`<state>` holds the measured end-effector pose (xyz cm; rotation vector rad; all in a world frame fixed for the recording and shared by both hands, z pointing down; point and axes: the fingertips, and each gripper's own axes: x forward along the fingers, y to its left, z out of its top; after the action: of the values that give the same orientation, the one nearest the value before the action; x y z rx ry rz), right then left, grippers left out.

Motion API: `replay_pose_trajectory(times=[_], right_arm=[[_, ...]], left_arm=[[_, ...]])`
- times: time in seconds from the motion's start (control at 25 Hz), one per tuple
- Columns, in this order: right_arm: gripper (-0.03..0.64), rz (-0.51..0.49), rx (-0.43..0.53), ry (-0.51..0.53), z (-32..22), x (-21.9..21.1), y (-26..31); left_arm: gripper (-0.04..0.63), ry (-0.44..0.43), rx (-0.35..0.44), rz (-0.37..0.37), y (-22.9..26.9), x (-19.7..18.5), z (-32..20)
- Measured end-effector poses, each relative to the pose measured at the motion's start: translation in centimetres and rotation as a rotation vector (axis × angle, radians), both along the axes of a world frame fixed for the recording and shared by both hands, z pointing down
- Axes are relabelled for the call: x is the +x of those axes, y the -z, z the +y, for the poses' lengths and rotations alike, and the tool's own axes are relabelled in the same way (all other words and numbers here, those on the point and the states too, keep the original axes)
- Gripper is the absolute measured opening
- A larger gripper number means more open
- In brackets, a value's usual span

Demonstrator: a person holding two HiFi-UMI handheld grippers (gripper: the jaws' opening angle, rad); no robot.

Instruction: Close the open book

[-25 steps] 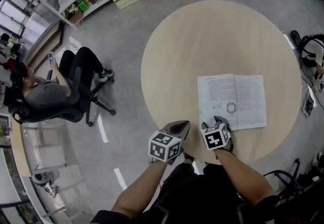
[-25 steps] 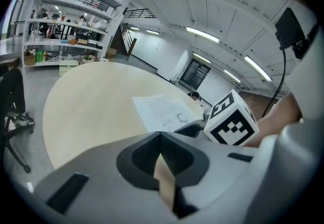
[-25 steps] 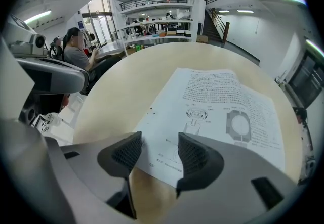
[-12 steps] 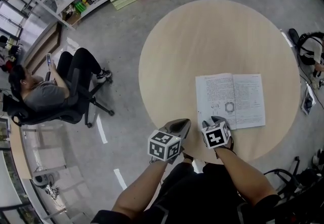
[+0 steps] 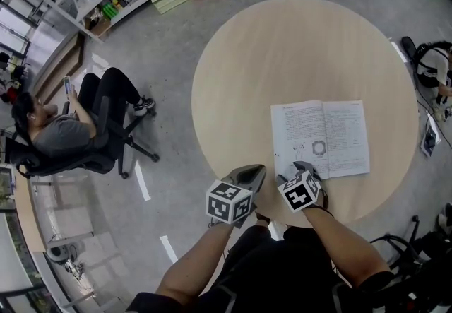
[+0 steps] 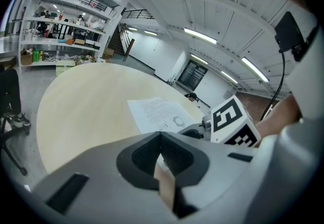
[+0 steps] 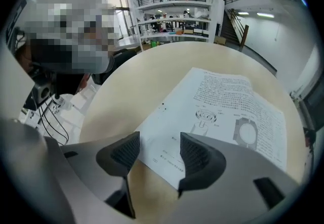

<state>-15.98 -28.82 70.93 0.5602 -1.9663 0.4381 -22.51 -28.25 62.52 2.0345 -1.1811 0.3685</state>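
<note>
The left gripper [image 5: 248, 177] hovered over the near edge of the round table [image 5: 282, 43], its jaws together on nothing. Beside it, the right gripper [image 7: 156, 153] was opening wide over the near-left corner of the book [image 5: 321, 138], gripping nothing. The book lay flat and fully open, so the closing appeared not yet begun. Its print was too small to read.

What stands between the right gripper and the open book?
Nothing visible does. The right gripper hangs over the open book at its near corner on the table. Its jaws are opening, and that page corner shows in the gap between them, not gripped.
</note>
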Motion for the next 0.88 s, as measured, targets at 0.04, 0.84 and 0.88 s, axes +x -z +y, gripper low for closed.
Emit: replay_pose_trajectory(times=[0.04,0.84,0.88], right_arm=[[0.249,0.014,0.013,0.017,0.0,0.1,-0.1],[0.038,0.073,0.058,-0.019,-1.7,1.8,0.3],[0.038,0.060,0.051,-0.035,-1.8,1.9,0.5]], left_arm=[[-0.011,-0.003,0.001,-0.001,0.0,0.1,0.0],[-0.011,-0.003,0.001,0.000,0.4,-0.1,-0.2],[-0.011,-0.006,0.001,0.003,0.5,0.1,-0.2]])
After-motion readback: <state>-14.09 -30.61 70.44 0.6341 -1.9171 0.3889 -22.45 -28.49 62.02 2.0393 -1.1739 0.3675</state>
